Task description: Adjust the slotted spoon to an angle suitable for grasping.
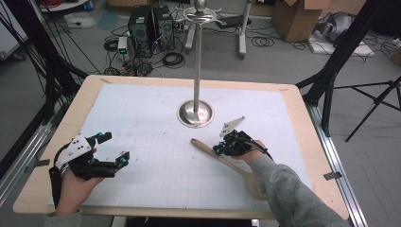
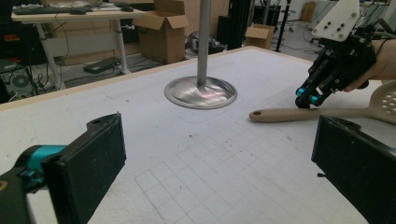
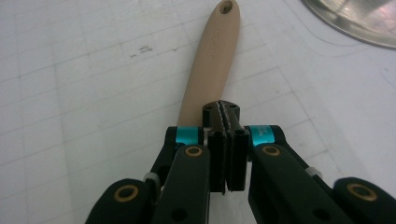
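Pressing its jaws together with nothing between, the right gripper (image 3: 225, 116) hovers just above the spoon (image 1: 230, 165) handle near the stand (image 1: 195, 113). Well apart to the left, the left gripper (image 1: 116, 147) is spread wide over the mat (image 1: 156, 179).

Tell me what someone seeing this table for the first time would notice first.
Probably the tall metal stand, rising from its round base at the middle of the white mat. Next, the tan slotted spoon lying flat right of centre, with the right tool, jaws closed, poised over its handle. The left tool waits open near the left edge.
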Action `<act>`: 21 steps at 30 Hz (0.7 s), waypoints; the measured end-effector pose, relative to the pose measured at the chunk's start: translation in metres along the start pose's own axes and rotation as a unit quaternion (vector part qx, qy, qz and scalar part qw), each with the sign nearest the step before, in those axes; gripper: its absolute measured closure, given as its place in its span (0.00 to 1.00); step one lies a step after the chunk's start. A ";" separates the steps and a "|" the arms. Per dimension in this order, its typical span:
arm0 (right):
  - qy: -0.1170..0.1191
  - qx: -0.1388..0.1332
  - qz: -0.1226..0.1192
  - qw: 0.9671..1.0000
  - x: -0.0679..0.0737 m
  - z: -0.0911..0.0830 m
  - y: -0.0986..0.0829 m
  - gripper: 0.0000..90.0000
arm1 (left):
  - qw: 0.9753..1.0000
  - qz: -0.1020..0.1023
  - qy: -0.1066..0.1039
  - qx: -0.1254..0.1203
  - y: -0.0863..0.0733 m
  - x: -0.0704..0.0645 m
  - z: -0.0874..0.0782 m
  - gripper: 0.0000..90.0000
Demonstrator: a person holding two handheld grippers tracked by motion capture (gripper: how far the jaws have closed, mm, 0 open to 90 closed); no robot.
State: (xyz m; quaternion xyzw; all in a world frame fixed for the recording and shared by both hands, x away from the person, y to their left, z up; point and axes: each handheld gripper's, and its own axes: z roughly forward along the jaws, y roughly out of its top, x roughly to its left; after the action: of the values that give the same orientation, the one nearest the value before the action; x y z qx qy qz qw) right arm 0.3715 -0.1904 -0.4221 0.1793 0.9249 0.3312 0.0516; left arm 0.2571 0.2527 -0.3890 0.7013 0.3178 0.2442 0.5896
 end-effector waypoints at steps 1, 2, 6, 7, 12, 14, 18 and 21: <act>0.007 -0.001 -0.007 1.000 0.001 0.000 0.001 1.00 | 1.000 0.001 0.000 0.000 0.000 0.000 0.000 0.04; 0.008 -0.001 -0.010 1.000 0.002 0.001 0.001 1.00 | 1.000 -0.001 0.000 0.000 0.000 0.000 0.000 0.04; 0.029 -0.001 -0.038 0.999 0.006 0.003 0.004 1.00 | 1.000 0.001 0.000 0.001 0.000 0.000 0.000 0.04; 0.037 -0.002 -0.044 0.998 0.008 0.004 0.005 1.00 | 1.000 0.001 0.000 0.001 0.000 0.000 0.000 0.04; 0.057 -0.001 -0.074 0.996 0.013 0.006 0.009 1.00 | 1.000 0.001 0.001 0.002 0.000 0.000 -0.001 0.04; 0.062 -0.002 -0.087 0.994 0.015 0.007 0.011 1.00 | 1.000 0.001 0.002 0.003 -0.001 0.000 -0.001 0.04; 0.079 0.000 -0.103 0.992 0.019 0.008 0.014 1.00 | 1.000 0.001 0.003 0.002 -0.001 -0.001 -0.002 0.04; 0.085 0.006 -0.115 0.990 0.022 0.009 0.016 1.00 | 1.000 0.001 0.003 0.003 -0.001 -0.001 -0.002 0.04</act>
State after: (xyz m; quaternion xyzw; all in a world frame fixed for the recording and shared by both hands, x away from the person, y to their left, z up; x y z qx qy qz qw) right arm 0.3579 -0.1651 -0.4186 0.0431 0.9424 0.3315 0.0093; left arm 0.2549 0.2540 -0.3890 0.7022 0.3197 0.2459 0.5867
